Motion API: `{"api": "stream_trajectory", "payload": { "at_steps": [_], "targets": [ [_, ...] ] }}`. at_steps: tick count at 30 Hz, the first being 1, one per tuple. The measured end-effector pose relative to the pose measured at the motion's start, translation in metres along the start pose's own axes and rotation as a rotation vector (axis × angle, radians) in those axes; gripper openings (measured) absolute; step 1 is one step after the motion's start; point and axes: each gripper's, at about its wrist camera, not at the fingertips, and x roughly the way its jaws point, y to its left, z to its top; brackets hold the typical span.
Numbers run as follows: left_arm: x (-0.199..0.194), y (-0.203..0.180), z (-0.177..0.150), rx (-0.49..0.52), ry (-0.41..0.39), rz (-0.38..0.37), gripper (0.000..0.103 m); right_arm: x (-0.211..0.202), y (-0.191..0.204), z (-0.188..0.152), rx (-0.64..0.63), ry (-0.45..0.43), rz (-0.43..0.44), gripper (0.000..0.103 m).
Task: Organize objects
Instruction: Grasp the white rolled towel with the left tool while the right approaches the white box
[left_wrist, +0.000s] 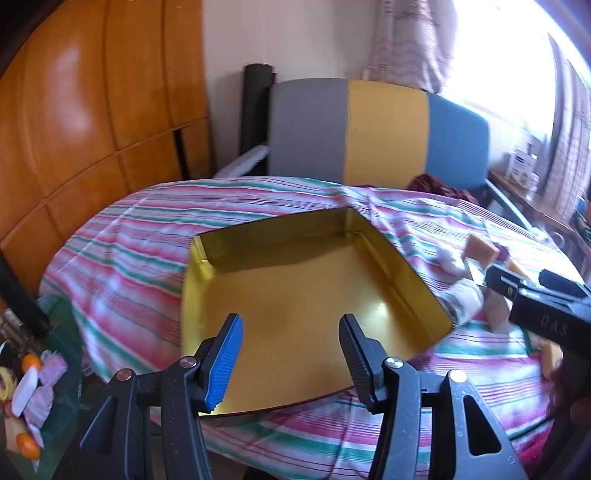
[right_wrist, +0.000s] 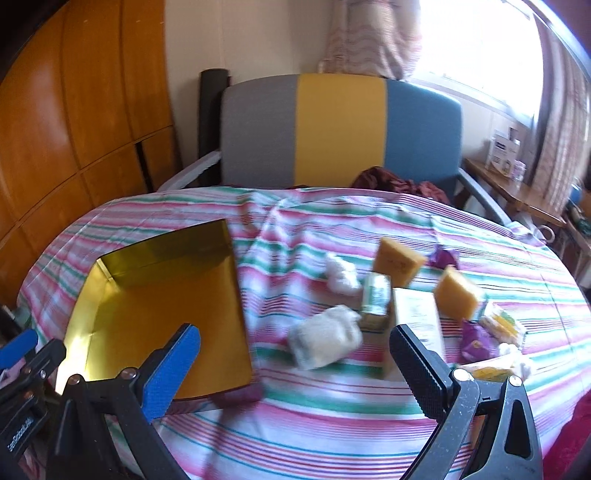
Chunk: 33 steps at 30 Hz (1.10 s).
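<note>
An open gold tin (left_wrist: 295, 288) lies on the striped tablecloth (left_wrist: 129, 258), and nothing lies in the part of it that shows. My left gripper (left_wrist: 291, 350) hovers over the tin's near edge, partly open with nothing between its fingers. In the right wrist view the tin (right_wrist: 155, 314) is at the left. To its right lie scattered items: two yellow sponges (right_wrist: 397, 260) (right_wrist: 456, 291), white cloth rolls (right_wrist: 325, 343) (right_wrist: 341, 275), small boxes (right_wrist: 375, 299) (right_wrist: 417, 317) and purple wrappers (right_wrist: 476, 341). My right gripper (right_wrist: 295, 332) is wide open, short of the nearer roll and holding nothing.
A chair (right_wrist: 340, 125) with a grey, yellow and blue back stands behind the table, a dark red cloth (right_wrist: 399, 184) on its seat. Wooden cupboards (right_wrist: 74, 110) line the left wall. A side shelf (right_wrist: 517, 192) stands at the right. Clutter (left_wrist: 29, 376) lies low beside the table's left edge.
</note>
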Motion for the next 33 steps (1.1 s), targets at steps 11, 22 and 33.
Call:
{"api": "stream_trajectory", "payload": {
  "at_steps": [11,22,33],
  "targets": [
    [0.001,-0.049,0.011,0.084,0.009,-0.307,0.057,-0.003,-0.095,0.010,0.150,0.013,-0.009,0.103],
    [0.026,-0.129,0.023,0.299,0.135,-0.471,0.059,0.006,-0.223,0.003,0.341,0.001,-0.132,0.103],
    [0.093,-0.203,0.031,0.591,0.269,-0.504,0.059,0.017,-0.262,-0.010,0.513,0.023,-0.025,0.103]
  ]
}}
